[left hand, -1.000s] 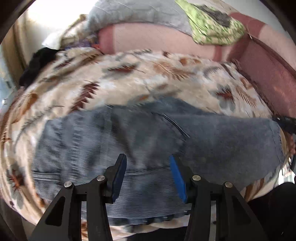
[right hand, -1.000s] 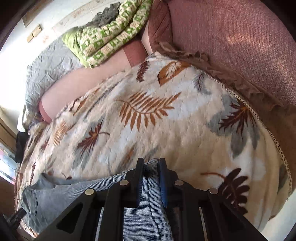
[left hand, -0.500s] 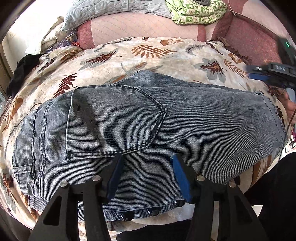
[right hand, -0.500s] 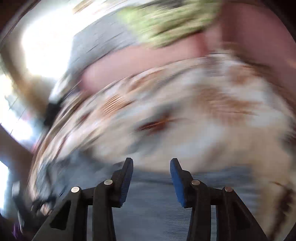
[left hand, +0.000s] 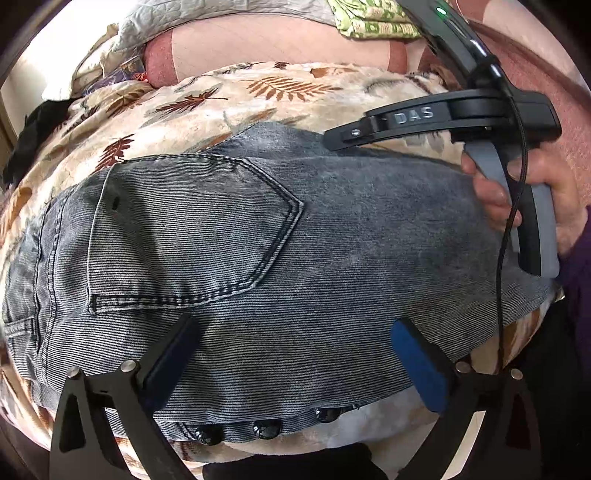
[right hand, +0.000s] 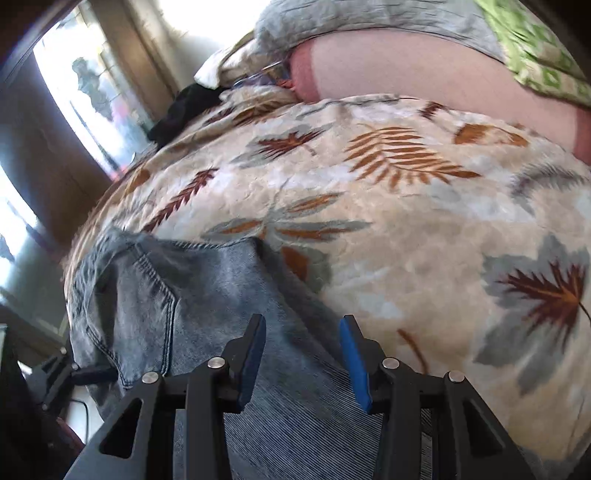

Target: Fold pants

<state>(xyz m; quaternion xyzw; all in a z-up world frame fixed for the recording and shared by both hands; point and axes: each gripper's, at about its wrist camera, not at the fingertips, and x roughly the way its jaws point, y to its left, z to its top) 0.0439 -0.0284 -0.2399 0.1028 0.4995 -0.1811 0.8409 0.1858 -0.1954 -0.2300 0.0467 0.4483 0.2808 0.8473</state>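
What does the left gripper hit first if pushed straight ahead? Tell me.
Most likely the folded jeans. The left gripper points down at the denim with its jaws opening and nothing pinched between them; the cloth lies right under the fingertips, though exact depth is unclear.

Leaf-print blanket point(right hand: 424, 229), cream, rust and grey leaves, ahead of gripper. Pink bolster point(left hand: 280, 48) beyond blanket. Grey quilt point(right hand: 369, 22), green patterned cloth point(left hand: 369, 22) atop bolster. Black garment point(left hand: 33, 133) far left.

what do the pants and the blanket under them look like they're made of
Pants: looks like washed grey-blue denim, matte, with fine ribbed weave, contrast stitching on the pocket and dark shiny buttons. Blanket: probably plush fleece, soft and fuzzy, with a printed leaf pattern.
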